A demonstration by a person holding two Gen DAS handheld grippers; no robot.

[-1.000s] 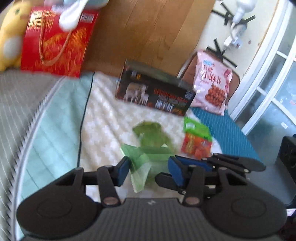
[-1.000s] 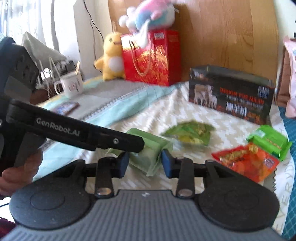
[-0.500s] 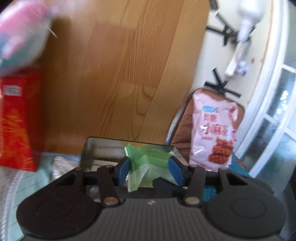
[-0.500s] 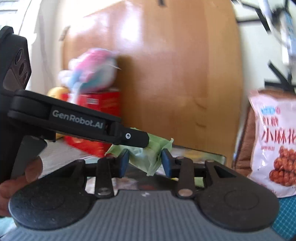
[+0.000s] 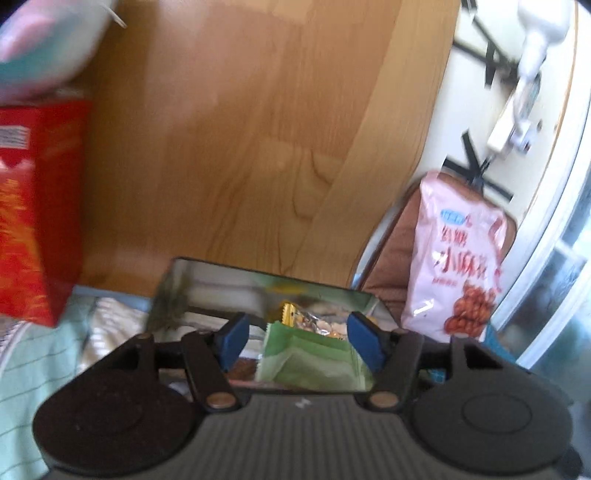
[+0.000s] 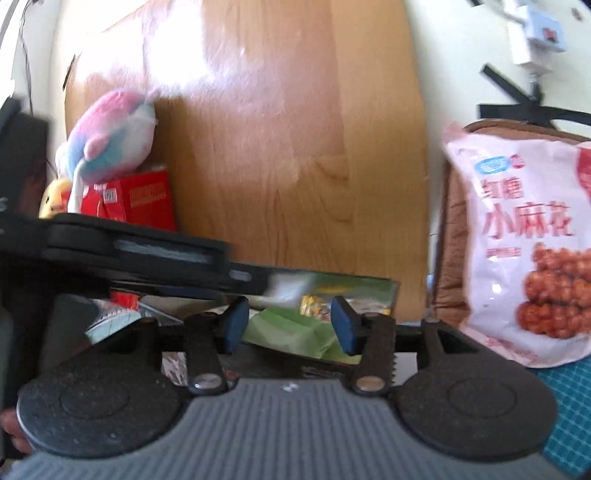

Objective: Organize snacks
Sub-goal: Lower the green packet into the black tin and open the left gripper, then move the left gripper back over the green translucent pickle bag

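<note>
My left gripper [image 5: 295,341] and my right gripper [image 6: 290,325] both hang over the open box [image 5: 173,295]. The jaws of both are opening. The green snack packet [image 5: 314,360] sits between my blue pads [image 5: 232,341], but the pads do not press on it. It lies inside the box, on top of the other snacks.

From my right side, the black arm of my left gripper [image 6: 147,258] crosses in front and hides the left part of the box. I can see a bit of my hand [image 6: 11,430] at the bottom left edge.

A big pink snack bag [image 6: 524,251] stands to the right of the box, leaning on a brown cushion [image 6: 456,236]. A red gift bag [image 5: 33,229] stands to the left. A soft pink and blue toy [image 6: 110,140] sits on top of it, and a yellow toy [image 6: 55,197] peeks out beside it.

Behind it all is a tall wooden board [image 5: 240,147]. The wall [image 6: 461,55] next to it is pale, with a white plug thing [image 6: 535,33] on it. The box rests on a bed cover [image 5: 33,362] with light green and white parts. A blue cloth [image 6: 569,413] lies on the right.

Inside the box I see a shiny gold wrapper [image 5: 291,314] and some more packets, too blurry to tell apart.
</note>
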